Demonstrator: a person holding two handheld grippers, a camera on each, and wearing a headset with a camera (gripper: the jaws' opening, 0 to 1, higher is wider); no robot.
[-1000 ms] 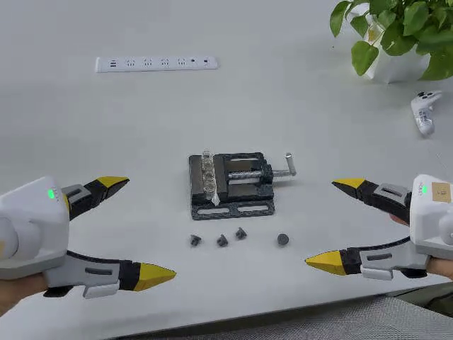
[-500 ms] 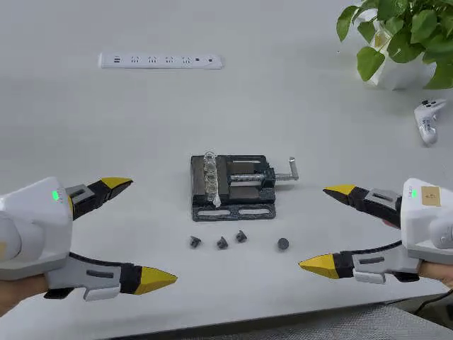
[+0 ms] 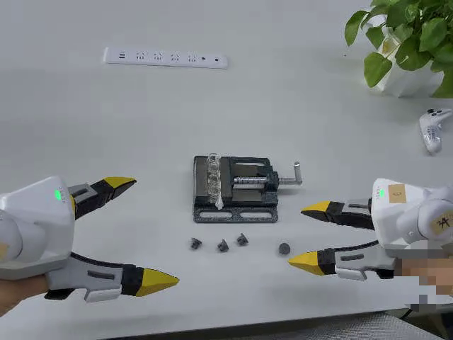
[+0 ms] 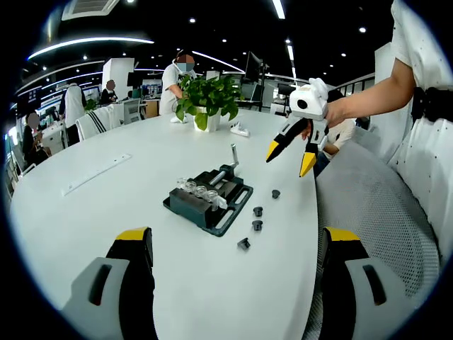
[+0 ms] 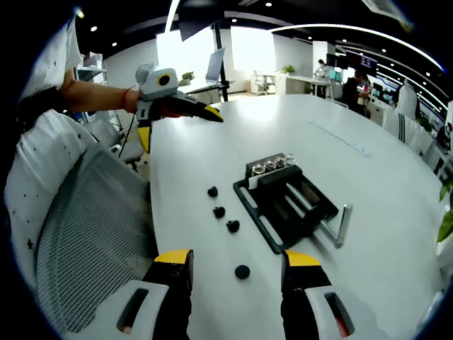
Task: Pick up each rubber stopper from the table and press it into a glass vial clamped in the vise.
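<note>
A small dark vise (image 3: 235, 189) (image 4: 209, 199) (image 5: 285, 200) stands mid-table with a row of clear glass vials (image 3: 211, 176) (image 4: 197, 190) (image 5: 272, 164) clamped at its left end. Several dark rubber stoppers lie in front of it; the rightmost stopper (image 3: 284, 248) (image 5: 243, 271) sits apart from the others (image 3: 221, 245) (image 5: 219, 211) (image 4: 257, 217). My right gripper (image 3: 306, 235) (image 4: 291, 155) is open, its yellow tips just right of that lone stopper. At the lower left my left gripper (image 3: 152, 230) (image 5: 177, 119) stands open and holds nothing.
A white power strip (image 3: 166, 58) lies at the far side of the table. At the far right stand a potted plant (image 3: 413, 42) (image 4: 205, 101) and a white controller (image 3: 434, 129). The table edge and a grey mesh chair (image 5: 92, 234) are close to me.
My right gripper has moved left and slightly inward toward the lone right stopper. The left gripper has stayed put. The head view has shifted a little.
</note>
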